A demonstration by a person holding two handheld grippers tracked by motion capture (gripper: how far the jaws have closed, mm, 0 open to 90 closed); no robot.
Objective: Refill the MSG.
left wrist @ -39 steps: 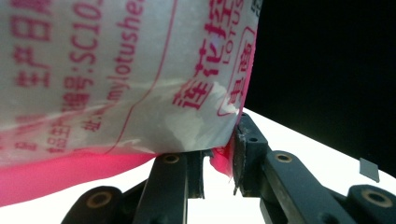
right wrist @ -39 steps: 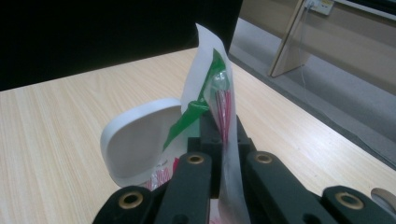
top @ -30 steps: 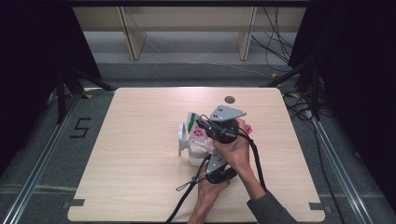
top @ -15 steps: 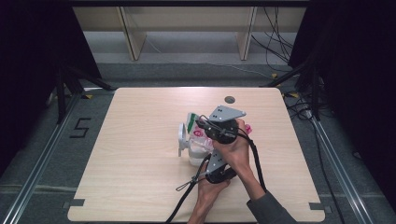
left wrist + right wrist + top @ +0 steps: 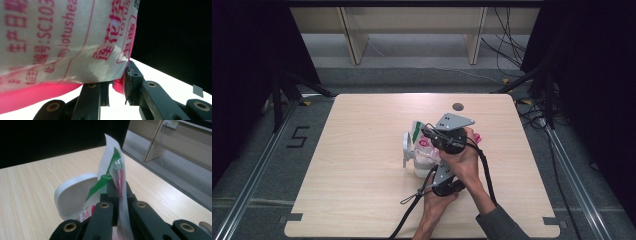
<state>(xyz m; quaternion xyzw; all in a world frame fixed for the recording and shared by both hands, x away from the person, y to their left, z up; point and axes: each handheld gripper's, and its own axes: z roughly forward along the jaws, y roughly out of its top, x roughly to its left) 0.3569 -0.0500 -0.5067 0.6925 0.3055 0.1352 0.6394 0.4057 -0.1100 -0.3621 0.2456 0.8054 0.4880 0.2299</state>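
Both grippers grasp the packet [image 5: 62, 40] (left gripper [image 5: 117, 86] low, right gripper [image 5: 119, 195] at top) above the bench [image 5: 362, 200]; next, likely tearing it open.

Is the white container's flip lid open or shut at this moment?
Open. The white lid stands swung up beside the packet, which the right tool pinches.

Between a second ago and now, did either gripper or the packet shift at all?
Nothing visibly changed: the right gripper stays shut on the top edge of the plastic packet, the left gripper still pinches its pink lower edge, and the white container sits where it was.
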